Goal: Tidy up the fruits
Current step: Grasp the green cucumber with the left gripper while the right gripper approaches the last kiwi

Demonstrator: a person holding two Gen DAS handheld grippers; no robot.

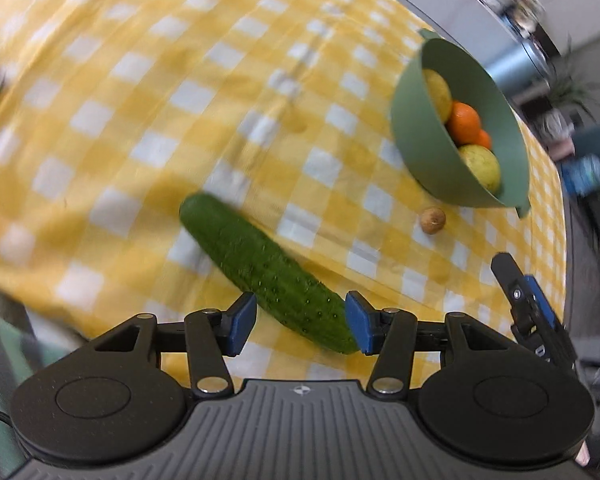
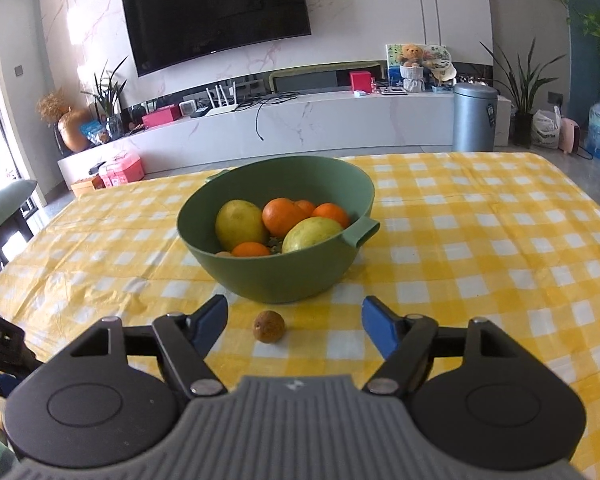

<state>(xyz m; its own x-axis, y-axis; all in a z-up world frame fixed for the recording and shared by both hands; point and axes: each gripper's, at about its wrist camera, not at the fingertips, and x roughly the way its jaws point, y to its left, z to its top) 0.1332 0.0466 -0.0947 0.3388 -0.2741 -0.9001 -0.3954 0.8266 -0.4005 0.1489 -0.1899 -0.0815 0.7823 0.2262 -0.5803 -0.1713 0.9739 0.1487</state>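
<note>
the left gripper points steeply down at a table spread with a yellow-and-white checked cloth. between its blue pads lies one end of a long, dark green, bumpy cucumber; the right-hand pad meets the cucumber's end, while a narrow gap shows at the left-hand pad, so whether the pads press it cannot be told. the rest of the cucumber runs away from the pads, slanting up and to the left over the cloth.

the right gripper stands with its jaws wide apart and nothing held. a small, round, brown fruit lies on the cloth between the blue fingers, touching neither. just beyond it stands a deep, sage-green plastic bowl with side handles, which closes the way straight ahead. in the bowl lie two yellow-green fruits and several oranges. in the left wrist view the bowl sits near the table's right edge, the brown fruit just beside it, and the cucumber well apart from both.

the cloth is bare to the left and right of the bowl and beyond it to the far edge. behind the table: a marble wall with a dark television, a long white media bench, a grey cylindrical bin and potted plants.
</note>
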